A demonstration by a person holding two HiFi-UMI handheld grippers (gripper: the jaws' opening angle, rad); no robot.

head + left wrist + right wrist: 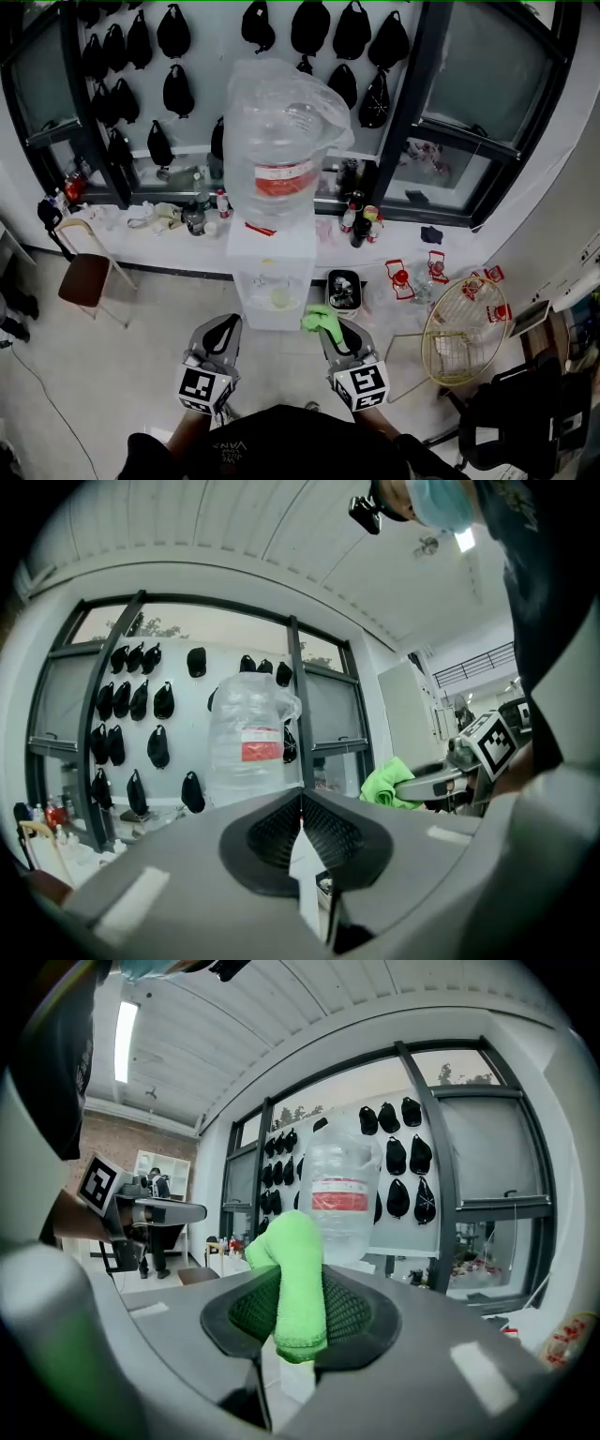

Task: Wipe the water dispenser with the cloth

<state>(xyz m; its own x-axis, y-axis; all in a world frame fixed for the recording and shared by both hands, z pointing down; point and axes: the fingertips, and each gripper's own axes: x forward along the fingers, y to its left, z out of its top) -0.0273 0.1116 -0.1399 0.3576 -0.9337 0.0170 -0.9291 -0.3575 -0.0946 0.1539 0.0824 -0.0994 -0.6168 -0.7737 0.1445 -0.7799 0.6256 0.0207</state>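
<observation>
Cloth: one green cloth [292,1288], folded, pinched between the jaws of the right gripper [328,328] and bulging past their tips.
Cloth's place: by the lower right front corner of the water dispenser [272,267]; whether it touches cannot be told.
Hidden: the cloth covers the right jaw tips in the head view; the dispenser's taps are hard to make out.
Count: one dispenser, one water bottle [278,159] on top under a clear plastic bag, two grippers.
Left gripper [302,808]: jaws together, nothing between them, near the dispenser's lower left corner.

Can't read the label [278,178] print on the bottle [281,122], too small. In left gripper view the dispenser [303,864] is mostly hidden behind the left gripper [302,803]. In head view the cloth [322,320] covers the right gripper [330,333] tips.
</observation>
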